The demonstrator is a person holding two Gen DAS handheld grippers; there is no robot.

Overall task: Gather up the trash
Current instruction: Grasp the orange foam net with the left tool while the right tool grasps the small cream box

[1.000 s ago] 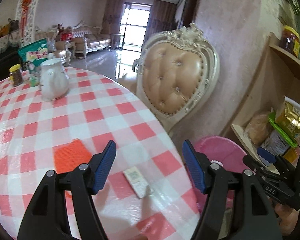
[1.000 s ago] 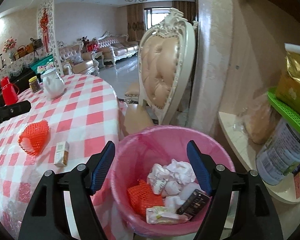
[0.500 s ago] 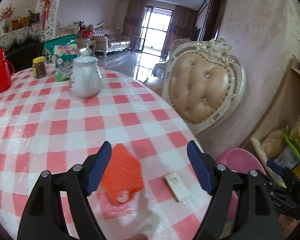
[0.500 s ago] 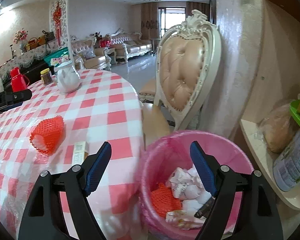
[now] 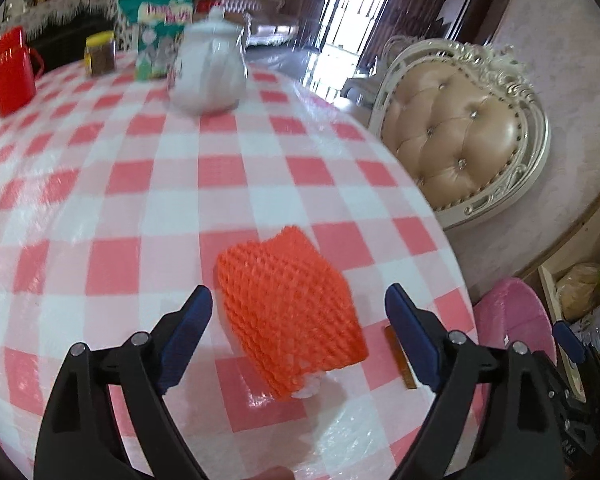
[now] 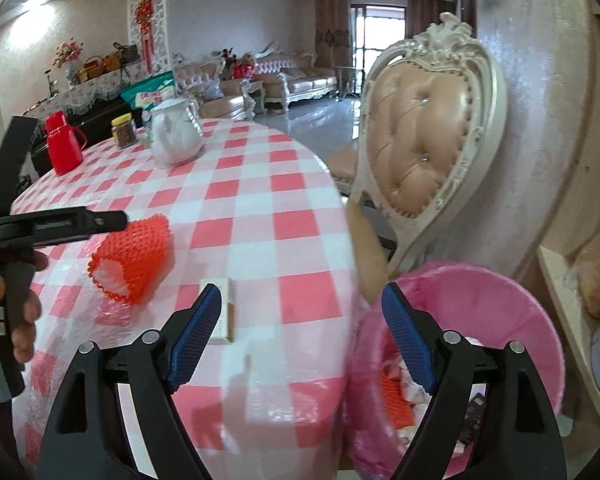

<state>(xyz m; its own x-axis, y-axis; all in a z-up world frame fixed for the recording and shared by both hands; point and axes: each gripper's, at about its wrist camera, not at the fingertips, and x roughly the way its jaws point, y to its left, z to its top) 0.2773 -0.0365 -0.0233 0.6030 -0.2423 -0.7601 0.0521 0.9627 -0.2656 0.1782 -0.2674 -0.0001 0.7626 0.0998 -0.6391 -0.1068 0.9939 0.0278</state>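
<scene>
where checked cloth (image 5: 140,184) covers the table, foam net (image 5: 288,312) lies (chair (image 5: 460,136) nr edge).

A round table under a red-and-white checked plastic cloth (image 6: 236,208) fills the left. On it lie an orange foam fruit net (image 6: 134,254) and, just beside, a small flat cardboard box (image 6: 225,312), partly behind the right gripper (image 6: 302,332), whose blue-padded jaws stand apart with nothing between them. The left gripper's black finger (image 6: 60,224) reaches over the net. A pink-lined waste bin (image 6: 496,304) holding crumpled paper stands beside the table, below a cream tufted chair (image 6: 424,136).
</scene>
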